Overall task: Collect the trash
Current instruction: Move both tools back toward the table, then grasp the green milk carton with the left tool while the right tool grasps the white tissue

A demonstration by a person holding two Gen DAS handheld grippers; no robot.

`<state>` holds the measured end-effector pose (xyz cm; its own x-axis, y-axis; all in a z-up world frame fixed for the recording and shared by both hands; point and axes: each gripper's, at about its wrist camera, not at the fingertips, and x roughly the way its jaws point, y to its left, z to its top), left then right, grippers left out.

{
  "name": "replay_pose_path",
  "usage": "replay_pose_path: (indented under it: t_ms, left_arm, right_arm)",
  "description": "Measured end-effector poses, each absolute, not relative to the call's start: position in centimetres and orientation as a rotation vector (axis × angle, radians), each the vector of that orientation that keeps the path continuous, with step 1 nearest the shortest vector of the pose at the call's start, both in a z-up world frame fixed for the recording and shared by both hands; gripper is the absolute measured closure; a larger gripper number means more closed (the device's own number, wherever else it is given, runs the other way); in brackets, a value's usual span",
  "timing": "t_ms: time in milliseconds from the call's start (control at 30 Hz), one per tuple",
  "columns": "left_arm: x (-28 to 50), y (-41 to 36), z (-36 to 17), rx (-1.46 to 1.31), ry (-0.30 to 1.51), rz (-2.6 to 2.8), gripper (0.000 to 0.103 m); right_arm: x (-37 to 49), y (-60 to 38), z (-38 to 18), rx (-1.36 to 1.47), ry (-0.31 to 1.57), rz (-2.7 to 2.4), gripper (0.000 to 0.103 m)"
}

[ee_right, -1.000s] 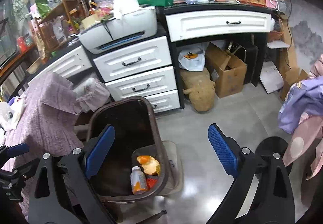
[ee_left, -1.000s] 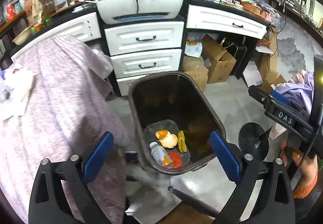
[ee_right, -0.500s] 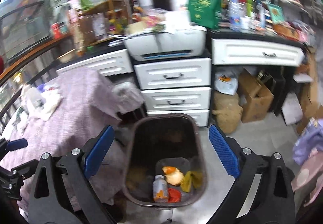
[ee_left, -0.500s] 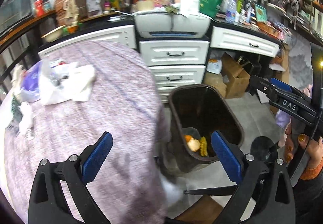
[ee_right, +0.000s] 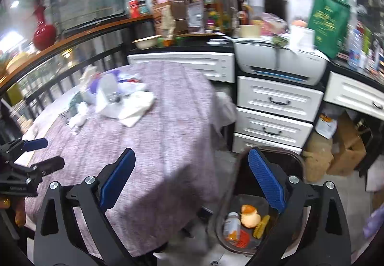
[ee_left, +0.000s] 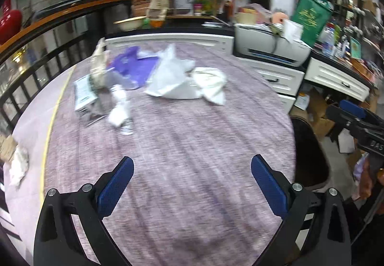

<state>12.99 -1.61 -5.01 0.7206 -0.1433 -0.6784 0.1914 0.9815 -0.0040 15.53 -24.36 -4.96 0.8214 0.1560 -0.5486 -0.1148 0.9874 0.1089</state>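
A round table with a purple cloth [ee_left: 192, 158] holds trash at its far side: white plastic bags [ee_left: 182, 78], a purple bag [ee_left: 129, 66], crumpled tissue [ee_left: 120, 112] and a small packet [ee_left: 82, 95]. The pile also shows in the right wrist view [ee_right: 120, 100]. My left gripper [ee_left: 192, 184] is open and empty above the near cloth. My right gripper [ee_right: 192, 177] is open and empty, over the table edge and the dark bin [ee_right: 295, 162]. The bin holds a bottle [ee_right: 231, 227], orange peel [ee_right: 249, 216] and other scraps.
White drawers [ee_right: 276, 112] with a printer [ee_right: 280, 64] on top stand behind the bin. Cardboard boxes [ee_right: 345, 150] sit on the floor at right. A railing [ee_left: 36, 74] runs along the left. More tissue [ee_left: 18, 167] lies at the table's left edge.
Both grippers have swung left and up from the bin toward the table. The left view now faces the trash pile on the cloth. Both stay open and empty.
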Motion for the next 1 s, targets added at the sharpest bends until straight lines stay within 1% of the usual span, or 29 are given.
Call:
replay_pose_path:
  t_ms: [333,500,700,867,967,1000]
  left_arm:
    - [15.3,8.1,-5.4,-0.068,0.769,-0.007,0.006]
    - [18.7,9.9,-4.9,-0.084,0.784,0.026,0.006]
    - [24.1,11.9,-4.8,-0.128,0.822,0.078,0.007]
    - [28.3,12.6,-5.3,-0.148,0.866,0.108,0.01]
    - [30.2,13.2,-5.7,-0.181,0.891,0.123,0.015]
    - [30.6,13.5,-5.8,-0.184,0.899,0.127,0.018]
  right_arm:
    - [19.0,-17.9,-4.8,0.013,0.617,0.292,0.009]
    - [20.9,-15.4,-5.1,-0.047,0.623,0.324,0.009]
    - [22.5,-14.2,-4.9,-0.055,0.623,0.367,0.009]
    - [23.8,-13.7,-4.6,-0.073,0.62,0.366,0.009]
    - [25.0,-13.5,-5.0,-0.086,0.634,0.352,0.009]
    - [25.7,-13.4,-5.2,-0.086,0.646,0.35,0.009]
